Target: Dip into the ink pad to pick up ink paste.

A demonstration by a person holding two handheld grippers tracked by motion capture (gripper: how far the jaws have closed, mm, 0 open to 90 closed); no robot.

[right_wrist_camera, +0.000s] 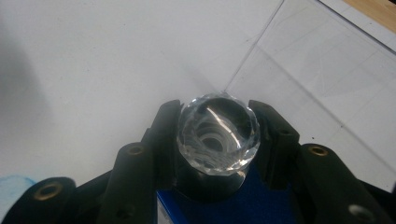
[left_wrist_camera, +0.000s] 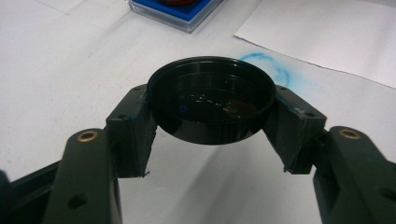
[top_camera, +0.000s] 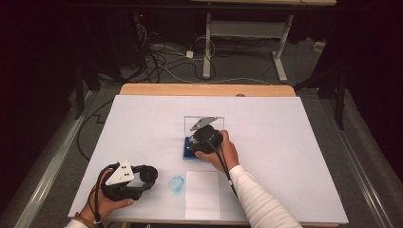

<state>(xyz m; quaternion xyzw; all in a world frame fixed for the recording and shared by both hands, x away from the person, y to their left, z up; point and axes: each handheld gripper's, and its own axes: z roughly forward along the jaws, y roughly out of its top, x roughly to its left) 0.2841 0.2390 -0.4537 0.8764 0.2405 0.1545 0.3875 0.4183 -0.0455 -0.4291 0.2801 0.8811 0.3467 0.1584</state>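
at the lower left of the high view, the left gripper [top_camera: 151,175] pinches a round black lid [left_wrist_camera: 211,99] by its sides, holding it just above the white table [top_camera: 142,123]. a blue smudge [top_camera: 177,184] sits right of it, then a white paper sheet [top_camera: 202,194]. in the middle, the right gripper [top_camera: 194,142] pinches a clear cut-glass knob [right_wrist_camera: 218,133] on a dark base, over a blue box [top_camera: 186,153].

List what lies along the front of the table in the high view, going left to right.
Left gripper holding a black lid → blue smudge → white paper sheet → white sleeve.
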